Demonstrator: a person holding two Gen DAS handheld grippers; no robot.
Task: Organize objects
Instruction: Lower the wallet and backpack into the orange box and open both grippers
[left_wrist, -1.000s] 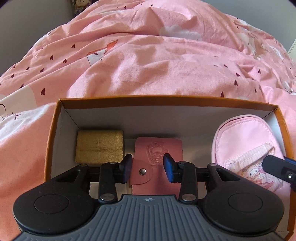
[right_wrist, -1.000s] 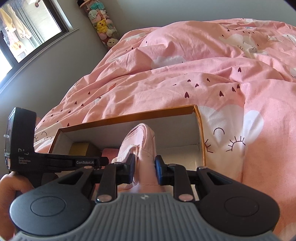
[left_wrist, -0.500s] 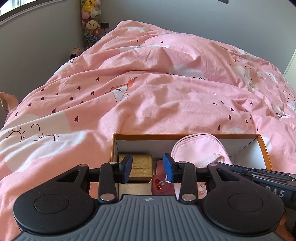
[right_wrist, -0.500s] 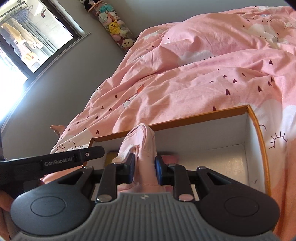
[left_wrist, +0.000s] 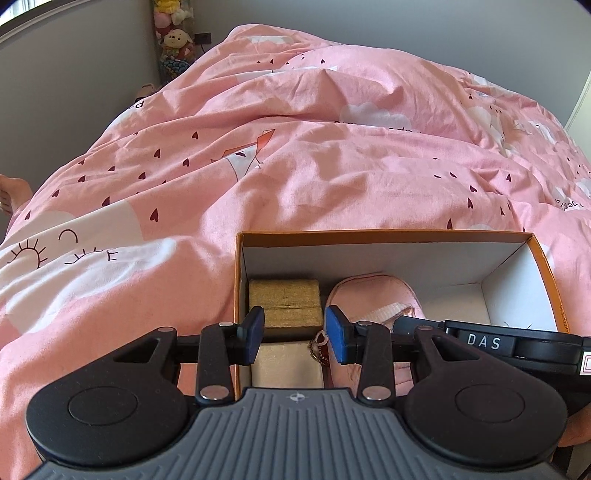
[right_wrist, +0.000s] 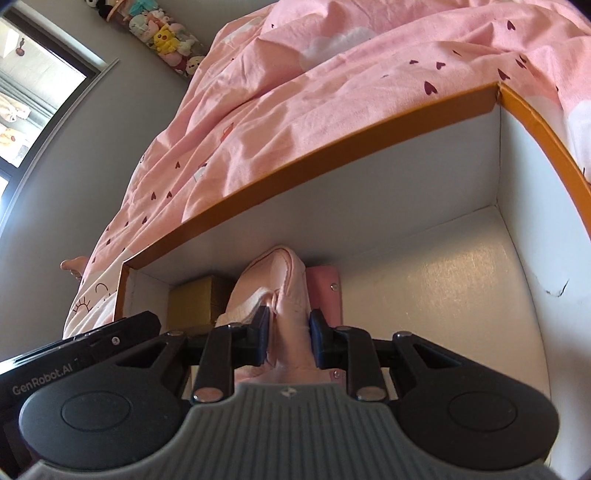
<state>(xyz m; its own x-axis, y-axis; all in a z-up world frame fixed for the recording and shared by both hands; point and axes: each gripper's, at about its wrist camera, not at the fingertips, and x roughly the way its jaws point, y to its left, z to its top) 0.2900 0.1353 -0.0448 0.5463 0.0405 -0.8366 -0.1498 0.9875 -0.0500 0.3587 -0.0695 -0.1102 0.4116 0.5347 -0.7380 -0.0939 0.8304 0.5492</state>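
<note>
Pouch pinched in right gripper, lowered into box beside gold case to fill free floor; left gripper parted, empty.

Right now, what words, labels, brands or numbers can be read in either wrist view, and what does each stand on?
"DAS": white letters on the black body of the right gripper, seen from the left wrist.
"GenRobot.AI": grey letters on the black body of the left gripper, seen from the right wrist.
Dark script on the pink heart-printed duvet: partly folded, too distorted to read.
Small print on the orange-rimmed cardboard box: too small to read.
</note>
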